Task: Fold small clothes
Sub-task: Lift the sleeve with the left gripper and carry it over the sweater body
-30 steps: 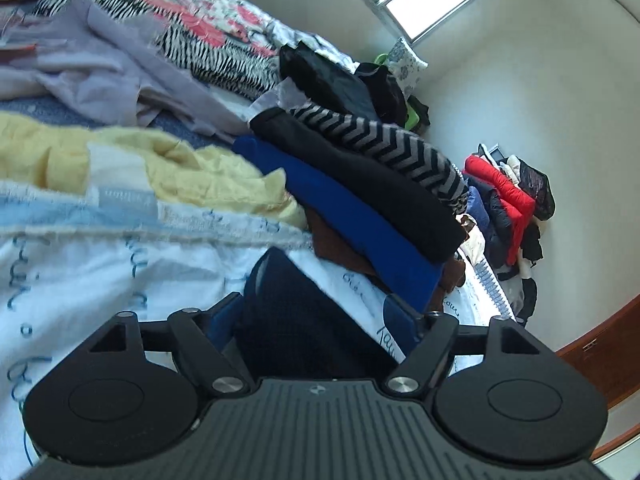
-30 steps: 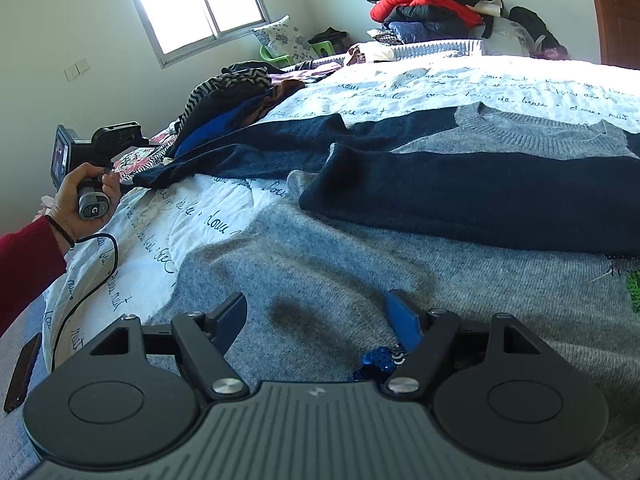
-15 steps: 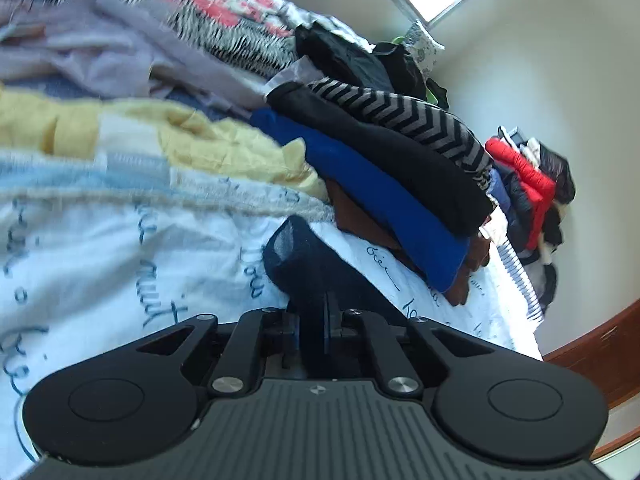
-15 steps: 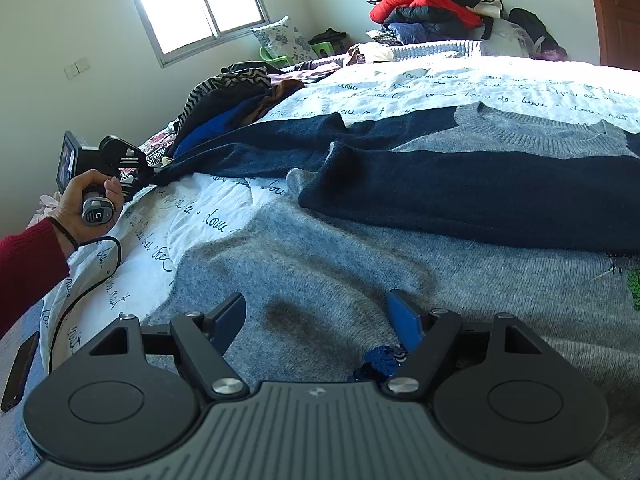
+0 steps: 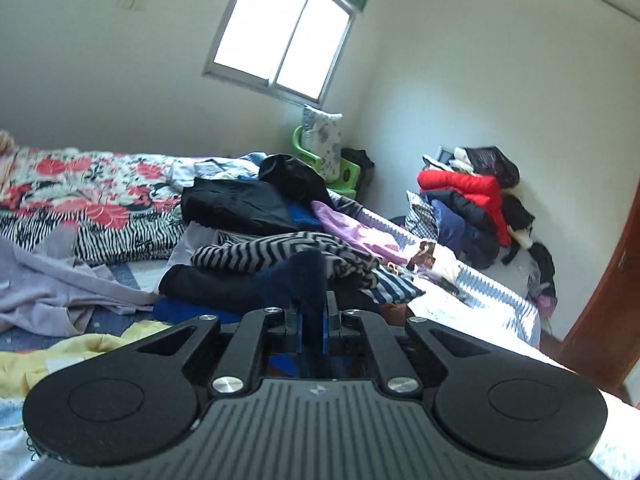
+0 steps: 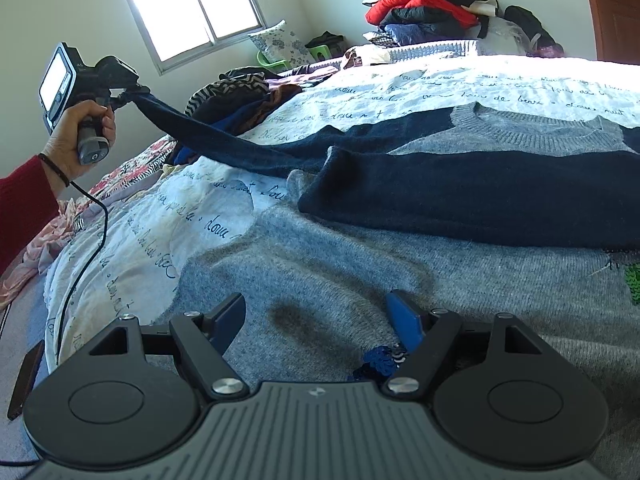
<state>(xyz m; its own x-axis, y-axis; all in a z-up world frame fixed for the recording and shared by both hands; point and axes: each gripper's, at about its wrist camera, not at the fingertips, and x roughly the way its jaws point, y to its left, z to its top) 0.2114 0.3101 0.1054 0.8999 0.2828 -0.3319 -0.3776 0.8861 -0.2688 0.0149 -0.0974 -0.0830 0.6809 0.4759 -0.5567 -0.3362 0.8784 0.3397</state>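
pinching navy sleeve in left tongs, right tongs spread over grey sweater

One grey-and-navy knit sweater lies on the bed, with two navy sleeves: one at nine o'clock, one folded across at three. Two black grippers: left, right. One two-pane window at twelve, one floral pillow, one red puffer jacket.
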